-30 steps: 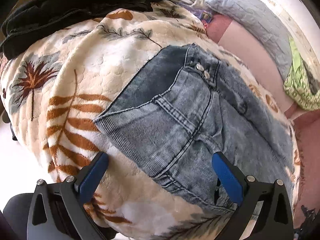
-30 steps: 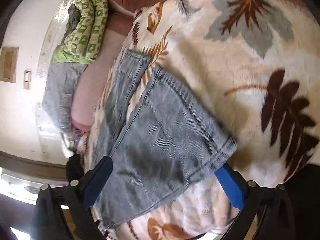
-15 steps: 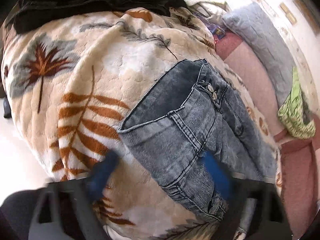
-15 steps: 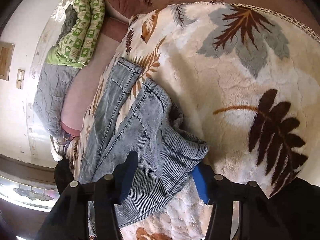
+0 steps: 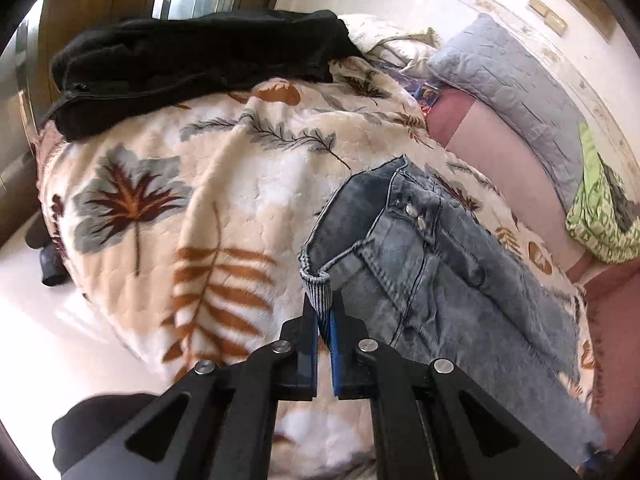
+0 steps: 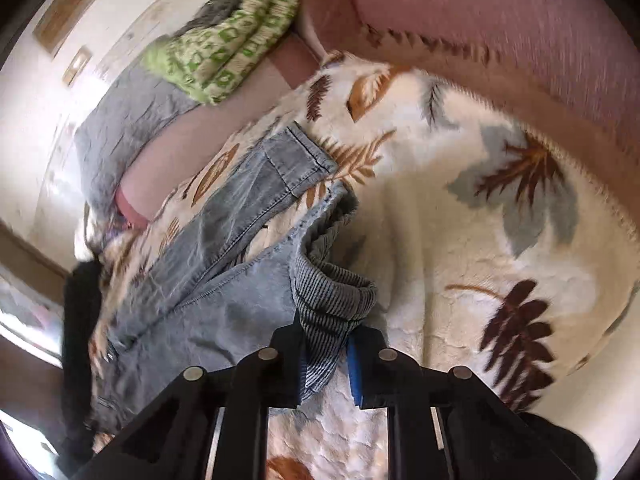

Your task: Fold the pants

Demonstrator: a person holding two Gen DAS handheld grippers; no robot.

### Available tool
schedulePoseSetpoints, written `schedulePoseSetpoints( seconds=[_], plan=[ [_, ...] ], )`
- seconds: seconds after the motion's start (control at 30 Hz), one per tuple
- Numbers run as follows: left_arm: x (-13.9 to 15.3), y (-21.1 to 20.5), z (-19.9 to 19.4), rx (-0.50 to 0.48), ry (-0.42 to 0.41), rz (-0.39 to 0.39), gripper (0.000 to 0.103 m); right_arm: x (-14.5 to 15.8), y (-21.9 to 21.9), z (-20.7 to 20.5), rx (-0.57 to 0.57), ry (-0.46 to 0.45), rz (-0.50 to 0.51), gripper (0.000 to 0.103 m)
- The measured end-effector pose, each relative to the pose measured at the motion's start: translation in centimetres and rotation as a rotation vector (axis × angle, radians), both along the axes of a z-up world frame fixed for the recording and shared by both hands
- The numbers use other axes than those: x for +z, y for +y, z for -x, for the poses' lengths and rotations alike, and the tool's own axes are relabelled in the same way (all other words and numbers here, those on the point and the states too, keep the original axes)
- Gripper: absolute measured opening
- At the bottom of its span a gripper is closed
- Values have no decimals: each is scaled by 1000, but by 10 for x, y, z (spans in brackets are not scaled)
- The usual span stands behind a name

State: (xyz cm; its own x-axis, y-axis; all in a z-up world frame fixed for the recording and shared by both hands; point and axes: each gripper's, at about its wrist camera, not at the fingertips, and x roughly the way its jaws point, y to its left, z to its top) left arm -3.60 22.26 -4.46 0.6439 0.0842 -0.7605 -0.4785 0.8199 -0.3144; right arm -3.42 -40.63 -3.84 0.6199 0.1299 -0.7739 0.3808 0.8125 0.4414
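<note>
One pair of faded grey-blue jeans (image 5: 436,276) lay on the leaf-print blanket (image 5: 192,200), two waistband buttons visible. Left gripper (image 5: 324,316) pinched the waistband corner; right gripper (image 6: 326,344) pinched a bunched ribbed hem.

Black tools (image 5: 324,320), blue pads (image 6: 354,372), silver screws.

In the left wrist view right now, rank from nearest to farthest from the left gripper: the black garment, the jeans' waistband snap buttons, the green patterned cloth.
1. Waistband snap buttons: just ahead and right of the left gripper, on the jeans it pinches.
2. Green patterned cloth: far right, past the leaf-print blanket.
3. Black garment: top left, at the blanket's far edge.
</note>
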Motion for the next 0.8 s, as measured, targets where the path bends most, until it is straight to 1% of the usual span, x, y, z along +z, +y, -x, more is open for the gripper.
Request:
schedulePoseSetpoints(
  seconds=[0.03,0.07,0.1,0.13,0.17,0.2,0.23,0.27,0.3,0.33,0.37,0.4,0.47,0.5,0.53,0.6,0.67,0.7,0.73,0.77,0.8],
  plan=[
    [-6,-1,2,2,26,-1,5,-8,-1,-2,8,47,12,20],
    [-15,1,1,12,59,7,5,-23,-4,-5,14,115,7,31],
    [-25,6,1,31,99,25,5,-40,-12,-6,-8,194,-25,37],
    [-31,12,1,48,131,49,5,-49,-21,-1,-32,179,-100,37],
    [-33,18,4,70,142,68,5,-46,-25,3,-39,155,-114,37],
    [-30,23,8,87,126,75,9,-39,-28,6,-50,152,-87,42],
    [-22,26,11,89,106,71,17,-28,-32,10,-84,143,-31,62],
    [-14,27,11,82,77,71,35,-18,-35,12,-107,112,1,73],
    [-2,26,10,60,38,70,62,-6,-38,13,-119,71,18,73],
    [8,23,8,44,8,55,72,4,-41,10,-120,41,29,72],
    [18,18,5,27,-26,28,77,13,-41,4,-110,16,33,73],
    [29,9,-2,-12,-62,-9,77,20,-41,-5,-87,-5,31,73],
    [39,-10,-17,-99,-91,-48,77,23,-37,-31,-25,-15,31,73],
    [39,-19,-27,-150,-87,-55,77,21,-35,-47,9,-6,39,73],
    [35,-28,-37,-196,-74,-53,77,14,-33,-68,42,26,67,72],
    [22,-41,-52,-252,-30,-57,77,-1,-31,-101,81,87,135,68],
    [1,-49,-65,-287,52,-88,77,-21,-31,-127,120,167,154,52],
    [-17,-51,-69,-297,123,-102,77,-33,-28,-136,151,211,145,49],
    [-29,-51,-70,-294,175,-107,77,-44,-21,-144,192,263,177,42],
    [-36,-50,-69,-295,171,-121,78,-48,-14,-149,217,288,259,31],
    [-35,-52,-65,-306,143,-167,79,-46,-6,-151,241,293,332,26]
  ],
)
